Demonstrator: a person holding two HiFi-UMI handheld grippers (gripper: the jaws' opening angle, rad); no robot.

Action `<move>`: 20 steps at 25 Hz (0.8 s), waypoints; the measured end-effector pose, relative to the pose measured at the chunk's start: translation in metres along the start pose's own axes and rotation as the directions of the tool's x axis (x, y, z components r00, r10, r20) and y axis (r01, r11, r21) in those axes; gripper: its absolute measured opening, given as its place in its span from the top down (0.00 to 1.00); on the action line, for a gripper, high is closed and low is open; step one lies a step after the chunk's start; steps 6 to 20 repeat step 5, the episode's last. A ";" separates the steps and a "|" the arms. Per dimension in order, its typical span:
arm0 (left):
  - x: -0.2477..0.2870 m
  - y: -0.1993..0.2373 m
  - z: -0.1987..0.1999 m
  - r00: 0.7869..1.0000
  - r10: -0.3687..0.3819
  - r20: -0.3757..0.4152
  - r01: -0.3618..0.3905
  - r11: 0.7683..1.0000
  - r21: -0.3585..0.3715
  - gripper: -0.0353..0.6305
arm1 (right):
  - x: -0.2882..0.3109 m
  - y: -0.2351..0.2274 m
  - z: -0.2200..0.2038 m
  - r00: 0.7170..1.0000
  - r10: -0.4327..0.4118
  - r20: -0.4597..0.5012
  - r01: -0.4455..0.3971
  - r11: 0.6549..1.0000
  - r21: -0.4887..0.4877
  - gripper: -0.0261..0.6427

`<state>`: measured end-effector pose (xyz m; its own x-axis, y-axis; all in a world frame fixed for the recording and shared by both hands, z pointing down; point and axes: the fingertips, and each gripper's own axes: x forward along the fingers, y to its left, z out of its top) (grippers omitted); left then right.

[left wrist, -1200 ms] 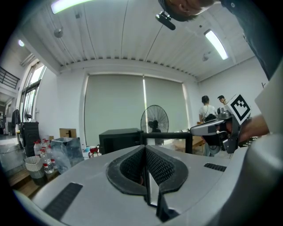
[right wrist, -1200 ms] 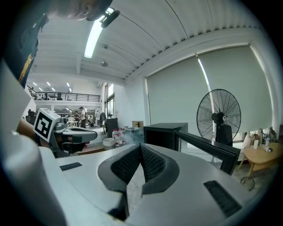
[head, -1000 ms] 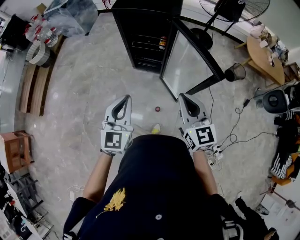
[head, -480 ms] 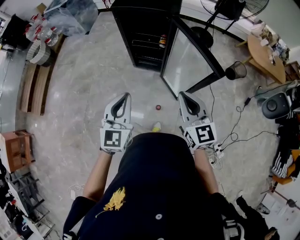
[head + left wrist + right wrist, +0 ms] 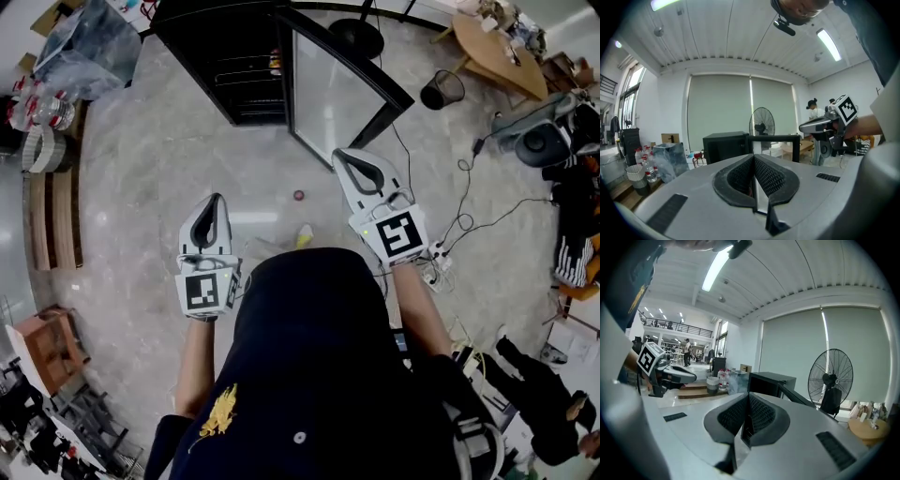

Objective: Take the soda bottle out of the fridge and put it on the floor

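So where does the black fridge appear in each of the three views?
Head view: fridge at top centre, door open.
Left gripper view: fridge just left of centre.
Right gripper view: fridge just right of centre.
Shared landmark: the clear plastic bag, left of it in all three.

Floor: pale grey marble tiles [image 5: 141, 187], glossy, black cables [image 5: 497, 211] trailing at right.
Far wall: 2 grey blinds [image 5: 722, 110] drawn across the window.
Ceiling: white slats [image 5: 717, 33], lit strip lights [image 5: 828, 44].
Furniture: pedestal fan [image 5: 830, 379], round wooden table [image 5: 492, 58] far right, wooden bench [image 5: 52, 206] left.
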<state>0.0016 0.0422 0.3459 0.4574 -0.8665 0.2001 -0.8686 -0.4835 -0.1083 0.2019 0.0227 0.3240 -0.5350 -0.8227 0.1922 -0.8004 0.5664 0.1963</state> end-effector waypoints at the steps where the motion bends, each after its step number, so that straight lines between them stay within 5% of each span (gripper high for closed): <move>1: 0.000 0.002 0.001 1.000 0.001 -0.006 -0.001 1.000 0.001 0.92 | 0.003 -0.002 0.001 1.000 0.010 -0.020 -0.010 1.000 -0.004 0.97; 5: 0.004 0.041 0.013 0.998 0.061 -0.003 -0.061 0.998 0.008 0.92 | 0.047 -0.009 0.023 0.993 0.100 -0.062 -0.098 0.994 0.039 0.97; 20: 0.004 0.041 0.013 0.998 0.061 -0.003 -0.061 0.998 0.008 0.92 | 0.047 -0.009 0.023 0.993 0.100 -0.062 -0.098 0.994 0.039 0.97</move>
